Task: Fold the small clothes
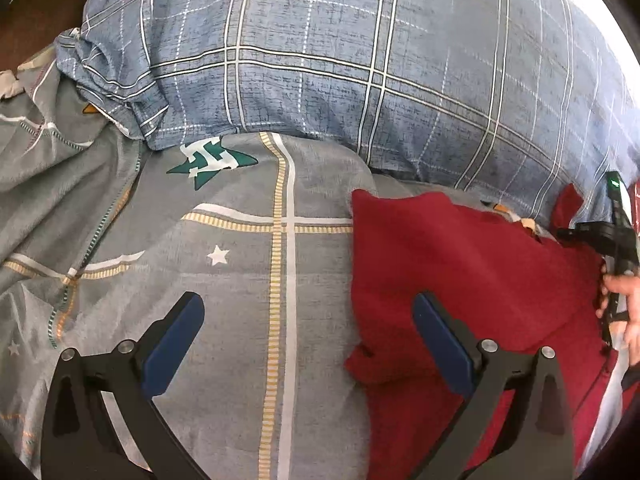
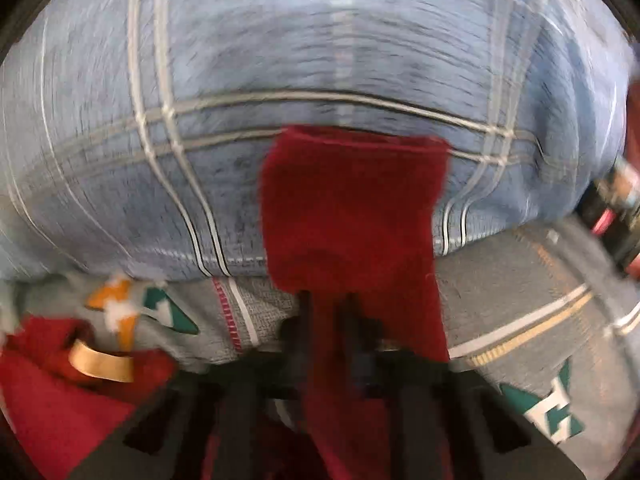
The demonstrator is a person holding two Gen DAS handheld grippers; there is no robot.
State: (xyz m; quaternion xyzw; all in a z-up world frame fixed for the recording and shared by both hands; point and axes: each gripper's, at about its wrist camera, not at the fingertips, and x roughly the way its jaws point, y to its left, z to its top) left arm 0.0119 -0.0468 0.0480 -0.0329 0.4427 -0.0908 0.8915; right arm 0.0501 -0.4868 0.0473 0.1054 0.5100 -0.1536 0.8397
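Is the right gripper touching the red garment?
Touching. The right wrist view shows the right gripper with its fingers closed on a strip of the red garment, which sticks out past the tips.

Home bedroom, grey printed bedsheet [image 1: 248, 280], blue plaid pillow [image 1: 360, 80] (bed setting)

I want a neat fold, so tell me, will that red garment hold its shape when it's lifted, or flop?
Probably flop: the red garment drapes limp from the shut right gripper. It looks light, since a thin pinch carries that flap. Its fuzzy surface suggests it will grip rather than slip, and the rest may drag across the grey bedsheet.
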